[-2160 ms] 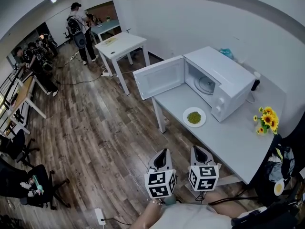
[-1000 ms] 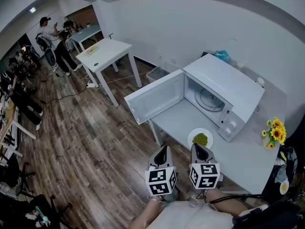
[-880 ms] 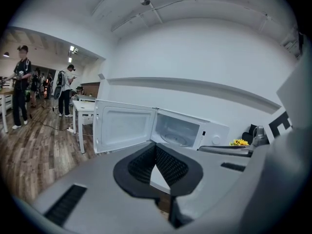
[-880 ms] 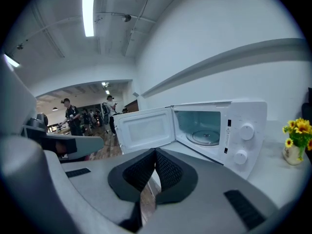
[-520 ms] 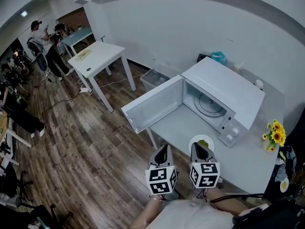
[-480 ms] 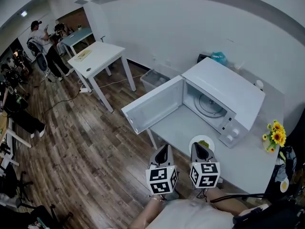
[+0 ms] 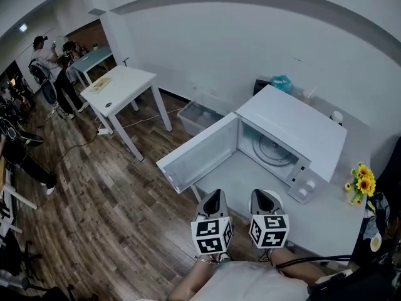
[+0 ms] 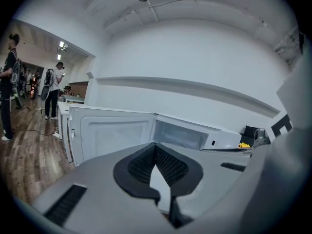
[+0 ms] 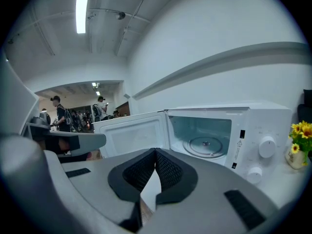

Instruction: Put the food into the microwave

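The white microwave (image 7: 291,130) stands on the grey table (image 7: 326,221) with its door (image 7: 197,152) swung wide to the left. The cavity with its glass turntable (image 9: 204,143) shows in the right gripper view. My left gripper (image 7: 214,196) and right gripper (image 7: 262,194) hang side by side at the table's near edge. Both are shut, and neither has anything between its pads. The plate of green food is hidden behind the right gripper in the head view and shows in neither gripper view. In the left gripper view the left gripper (image 8: 156,147) faces the open door (image 8: 112,135).
Yellow flowers (image 7: 360,182) stand at the table's right end, beside the microwave's knobs (image 9: 267,147). A teal bag (image 7: 282,83) lies behind the microwave. A bin (image 7: 200,115) sits on the wooden floor, a white table (image 7: 119,83) stands further left, and people (image 7: 44,55) stand beyond it.
The head view has drawn nearer to the table and microwave. The plate, seen just ahead of the right gripper before, is now hidden behind it. Both grippers stay shut.
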The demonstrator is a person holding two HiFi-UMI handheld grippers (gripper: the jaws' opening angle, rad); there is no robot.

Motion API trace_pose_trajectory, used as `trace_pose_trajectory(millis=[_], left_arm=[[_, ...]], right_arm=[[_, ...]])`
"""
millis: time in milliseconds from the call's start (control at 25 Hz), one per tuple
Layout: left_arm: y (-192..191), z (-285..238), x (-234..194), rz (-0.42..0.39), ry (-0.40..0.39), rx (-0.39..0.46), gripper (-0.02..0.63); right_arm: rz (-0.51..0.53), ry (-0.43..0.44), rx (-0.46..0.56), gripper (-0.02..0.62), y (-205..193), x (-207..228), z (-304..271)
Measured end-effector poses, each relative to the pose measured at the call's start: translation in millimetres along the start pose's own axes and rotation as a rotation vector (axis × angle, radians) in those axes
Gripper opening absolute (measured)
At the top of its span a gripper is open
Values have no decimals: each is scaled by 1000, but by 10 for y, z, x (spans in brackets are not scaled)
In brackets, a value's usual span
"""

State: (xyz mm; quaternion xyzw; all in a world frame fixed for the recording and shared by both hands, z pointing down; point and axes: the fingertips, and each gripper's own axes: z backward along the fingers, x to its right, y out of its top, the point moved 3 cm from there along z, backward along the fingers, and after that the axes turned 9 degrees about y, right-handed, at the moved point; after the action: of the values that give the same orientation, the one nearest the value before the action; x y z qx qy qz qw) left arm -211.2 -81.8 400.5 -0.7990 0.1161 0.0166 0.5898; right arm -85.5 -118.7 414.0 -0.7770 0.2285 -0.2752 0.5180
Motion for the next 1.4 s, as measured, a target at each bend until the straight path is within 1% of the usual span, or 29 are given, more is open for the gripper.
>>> trace_pose_trajectory(millis=[280, 560, 800, 960, 1400], left_arm=[[121, -283, -9, -19, -45, 4, 0], [118, -517, -14, -30, -82, -21, 0], [48, -645, 41, -12, -95, -49, 0], [-50, -734, 134, -6, -106, -81, 0], [-204, -918, 394, -32, -143, -132, 0]], right_arm=[[-7, -43, 16, 15, 113, 119, -201], [-28, -85, 15, 15, 140, 226, -335], [-47, -104, 11, 15, 125, 315, -354], [-49, -100, 14, 15, 125, 402, -383], [-78, -118, -2, 15, 24, 628, -380]])
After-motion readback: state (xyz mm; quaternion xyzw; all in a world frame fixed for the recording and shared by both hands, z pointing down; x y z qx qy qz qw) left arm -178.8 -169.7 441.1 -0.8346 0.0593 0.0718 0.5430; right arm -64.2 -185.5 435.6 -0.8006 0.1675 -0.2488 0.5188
